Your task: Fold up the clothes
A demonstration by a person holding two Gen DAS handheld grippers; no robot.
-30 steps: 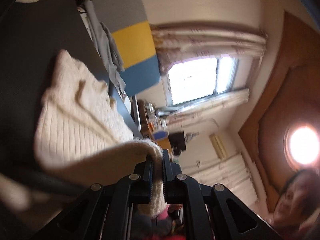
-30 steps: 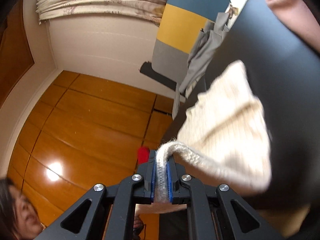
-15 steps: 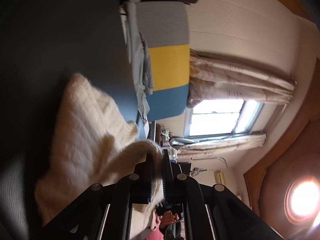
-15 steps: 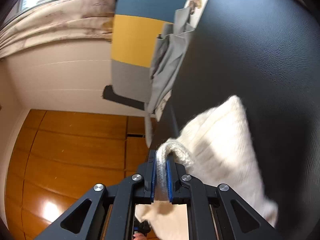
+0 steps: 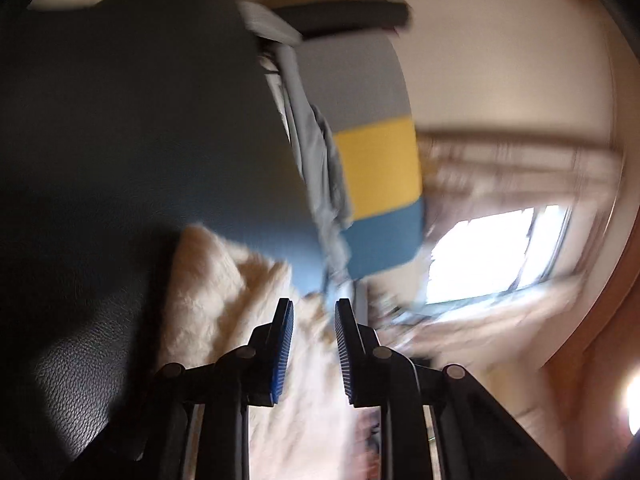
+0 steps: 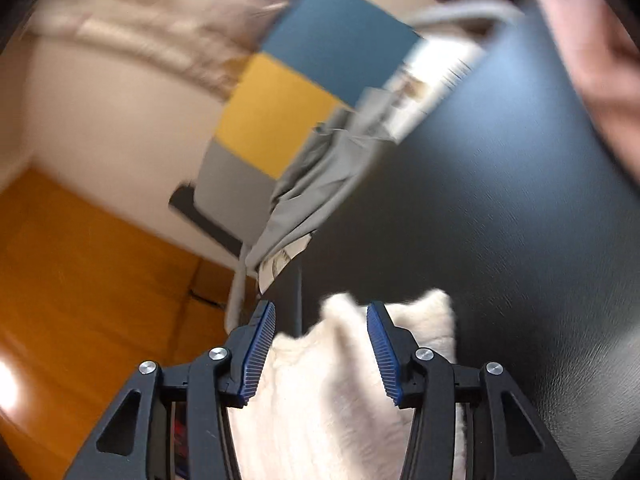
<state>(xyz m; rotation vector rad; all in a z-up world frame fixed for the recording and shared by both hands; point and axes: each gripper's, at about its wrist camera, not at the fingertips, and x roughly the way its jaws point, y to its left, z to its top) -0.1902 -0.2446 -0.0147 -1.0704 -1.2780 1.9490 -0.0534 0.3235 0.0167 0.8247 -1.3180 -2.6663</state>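
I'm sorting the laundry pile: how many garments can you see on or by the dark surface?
2. A cream knit sweater lies on the dark surface just beyond both claws. A grey garment hangs at the surface's far edge by the colour-block chair. Blur may hide others.

Looks like a home, prob. a bedroom or living rm. Centre of both views: a cushion (image 5: 376,160) in grey/yellow/blue blocks w/ grey clothing (image 6: 316,184) draped beside it. Right of the left wrist view: bright window (image 5: 492,256) w/ gathered beige curtains (image 5: 520,160). Lower left of the right wrist view: glossy orange wood panelling (image 6: 80,280). Cream walls (image 6: 112,120); dark leather-look surface (image 6: 500,220) w/ a cream knit (image 6: 328,392) on it.
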